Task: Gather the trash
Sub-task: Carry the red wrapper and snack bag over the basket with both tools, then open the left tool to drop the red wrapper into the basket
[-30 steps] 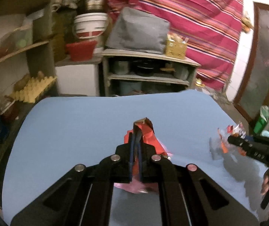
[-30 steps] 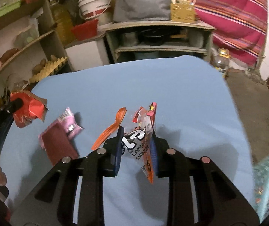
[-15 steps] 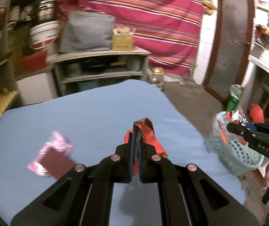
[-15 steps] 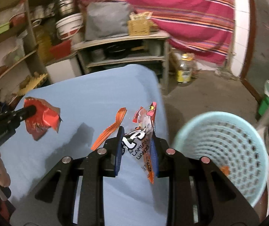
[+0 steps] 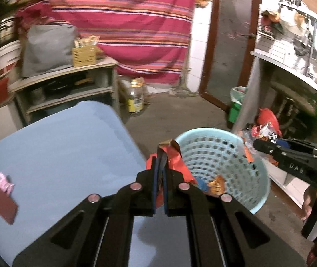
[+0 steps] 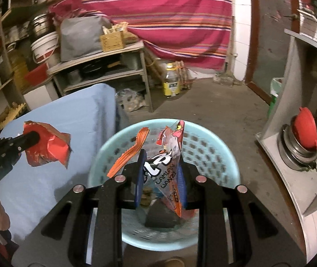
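Wrappers everywhere, so going left to right: a pink and maroon wrapper (image 5: 2, 198) lay flat on the blue table (image 5: 65, 146), not picked up yet. Next, the left claw (image 5: 160, 155) was clamped fully shut on a crumpled red wrapper (image 5: 176, 162), hanging just beside the near rim of the light blue basket (image 5: 258, 191), not clearly over it. That basket sat on the floor beside the table with a few scraps already in the bottom. Further right, the right claw (image 6: 161, 169) was pinched partway closed on a clear and orange snack bag (image 6: 169, 155), right above the basket's mouth.

Handling-wise I'd guess all of it was featherlight, crinkly foil or film, a bit slippery, so it'd flutter rather than drop straight. Best to grab a folded or bunched edge, not a flat face.

Writing: the snack bag read something like "LAMIAN WANZI", and the right claw's body showed "DAS".
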A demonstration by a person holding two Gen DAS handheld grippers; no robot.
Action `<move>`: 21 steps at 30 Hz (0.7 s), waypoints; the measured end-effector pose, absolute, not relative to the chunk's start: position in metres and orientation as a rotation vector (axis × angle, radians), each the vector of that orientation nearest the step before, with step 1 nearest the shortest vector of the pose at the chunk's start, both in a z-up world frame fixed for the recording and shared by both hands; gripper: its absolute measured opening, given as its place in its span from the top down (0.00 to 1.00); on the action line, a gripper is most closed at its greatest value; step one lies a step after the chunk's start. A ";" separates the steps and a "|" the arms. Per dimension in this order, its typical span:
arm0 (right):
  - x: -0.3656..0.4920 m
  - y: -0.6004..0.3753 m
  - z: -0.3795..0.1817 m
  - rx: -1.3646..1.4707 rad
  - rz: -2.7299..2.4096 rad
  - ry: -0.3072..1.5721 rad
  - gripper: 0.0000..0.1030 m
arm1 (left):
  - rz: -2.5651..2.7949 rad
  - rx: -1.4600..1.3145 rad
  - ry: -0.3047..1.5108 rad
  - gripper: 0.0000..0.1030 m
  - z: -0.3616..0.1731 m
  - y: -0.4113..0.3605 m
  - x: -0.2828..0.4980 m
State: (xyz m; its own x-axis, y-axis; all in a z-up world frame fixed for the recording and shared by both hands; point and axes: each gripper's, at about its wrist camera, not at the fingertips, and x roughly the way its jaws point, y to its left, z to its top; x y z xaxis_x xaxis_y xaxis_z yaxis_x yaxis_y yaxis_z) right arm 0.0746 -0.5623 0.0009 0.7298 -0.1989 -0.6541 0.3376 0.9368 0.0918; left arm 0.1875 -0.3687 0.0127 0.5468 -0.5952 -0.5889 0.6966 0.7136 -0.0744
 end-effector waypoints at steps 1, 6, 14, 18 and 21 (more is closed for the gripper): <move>0.071 -0.568 0.001 0.213 -0.305 0.692 0.75 | -0.788 0.186 0.630 0.96 0.012 -0.382 0.186; 0.062 -0.586 0.001 0.232 -0.330 0.690 0.75 | -0.832 0.211 0.660 0.96 0.006 -0.424 0.186; 0.053 -0.606 -0.004 0.272 -0.356 0.690 0.75 | -0.869 0.222 0.714 0.95 -0.001 -0.466 0.187; 0.051 -0.611 -0.009 0.284 -0.364 0.698 0.75 | -0.870 0.227 0.741 0.95 -0.007 -0.469 0.186; 0.051 -0.611 -0.011 0.288 -0.366 0.704 0.75 | -0.860 0.243 0.742 0.93 -0.010 -0.469 0.184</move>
State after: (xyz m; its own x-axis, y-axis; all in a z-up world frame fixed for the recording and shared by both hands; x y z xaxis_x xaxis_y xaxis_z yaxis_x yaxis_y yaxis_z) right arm 0.0514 -0.6114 -0.0113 0.7031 -0.2288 -0.6732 0.4200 0.8976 0.1336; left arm 0.1835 -0.4694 -0.0100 0.4244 -0.5987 -0.6793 0.7598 0.6436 -0.0926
